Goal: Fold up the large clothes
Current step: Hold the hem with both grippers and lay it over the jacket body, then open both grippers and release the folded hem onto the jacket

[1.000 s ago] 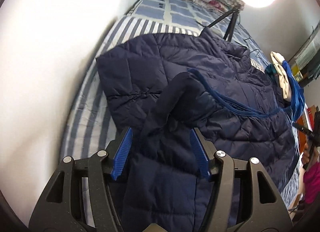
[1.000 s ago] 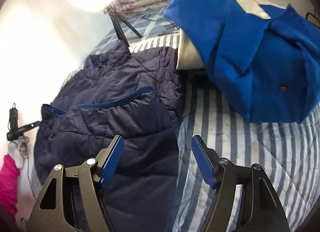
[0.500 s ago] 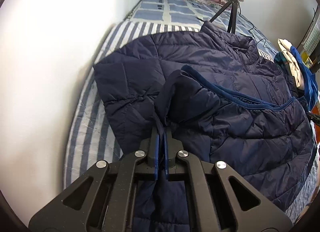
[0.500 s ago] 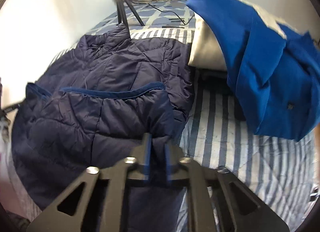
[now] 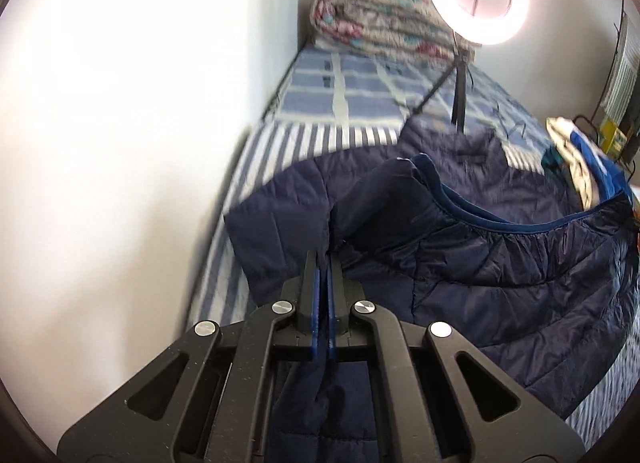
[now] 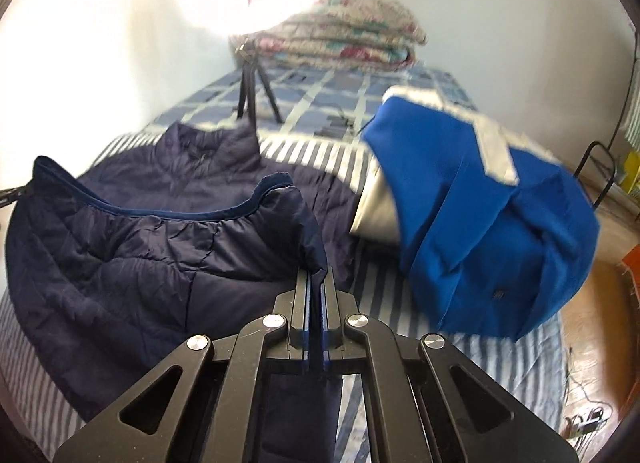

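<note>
A navy quilted puffer jacket (image 5: pixel 500 255) lies on the striped bed, its lower part folded up so the blue-trimmed hem (image 5: pixel 480 219) arcs across the body. My left gripper (image 5: pixel 323 259) is shut on the jacket's left hem corner and holds it raised. In the right wrist view the same jacket (image 6: pixel 140 255) fills the left side, and my right gripper (image 6: pixel 316 277) is shut on its right hem corner, also lifted off the bed. The collar (image 6: pixel 216 143) points toward the far end.
A bright blue garment (image 6: pixel 480 223) lies bunched on the bed to the right of the jacket. A ring light on a tripod (image 5: pixel 460 95) stands beyond the collar. Folded floral blankets (image 6: pixel 340 39) lie at the far end. A white wall (image 5: pixel 120 143) runs along the left.
Both grippers went from open around the hem to shut on its corners, then lifted them; the views tilted up toward the far end of the bed.
</note>
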